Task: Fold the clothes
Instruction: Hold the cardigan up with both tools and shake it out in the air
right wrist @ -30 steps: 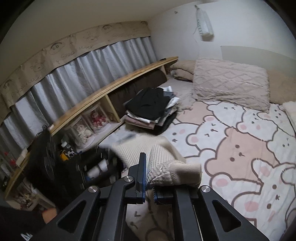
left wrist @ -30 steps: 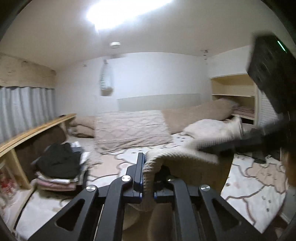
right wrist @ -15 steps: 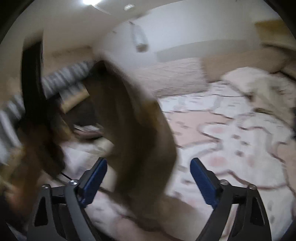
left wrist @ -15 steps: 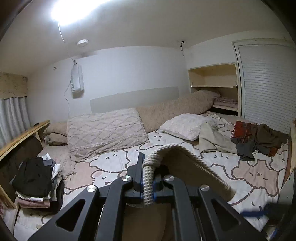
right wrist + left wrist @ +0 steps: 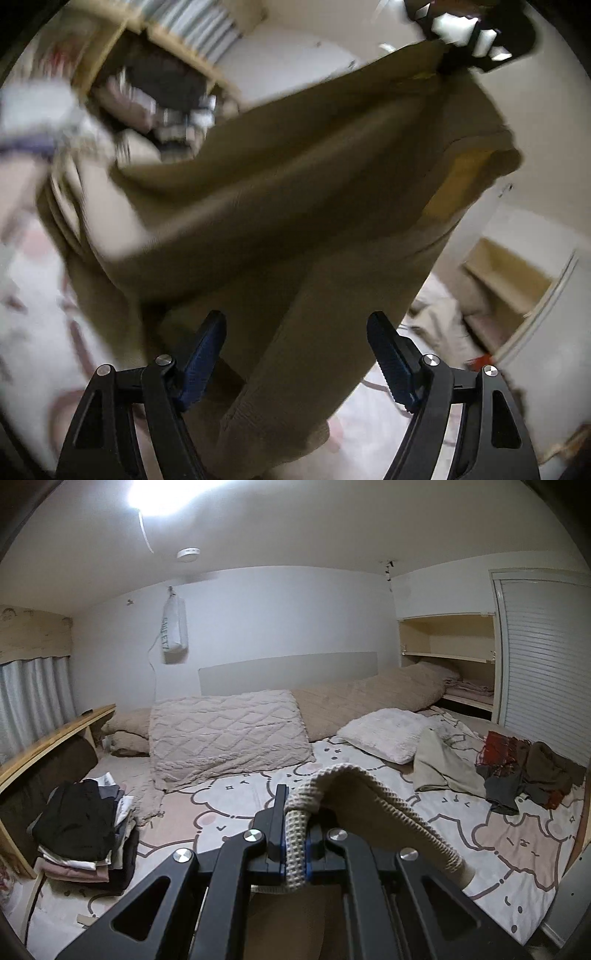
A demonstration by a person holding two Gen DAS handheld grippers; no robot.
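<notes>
Released since earlier, right hand-held gripper point(image 5: 295, 354) gapes; left hand-held gripper point(image 5: 295, 834) clamps sweater point(image 5: 295, 192), hanging lengthwise downward.

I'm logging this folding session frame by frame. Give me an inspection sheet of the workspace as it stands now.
Surface: bed sheet with bear print, mostly bare in the middle.
Job's things: knit sweater hanging from the left tool; folded pile at the bed's left edge.
Clutter: unfolded clothes heap at right; pillows at the head.
Grippers: left tool shut on the sweater edge; right tool open, fabric in front, blurred.
Cables: thin cord on the wall.
Surroundings: curtain, wooden shelf, open closet shelves.
</notes>
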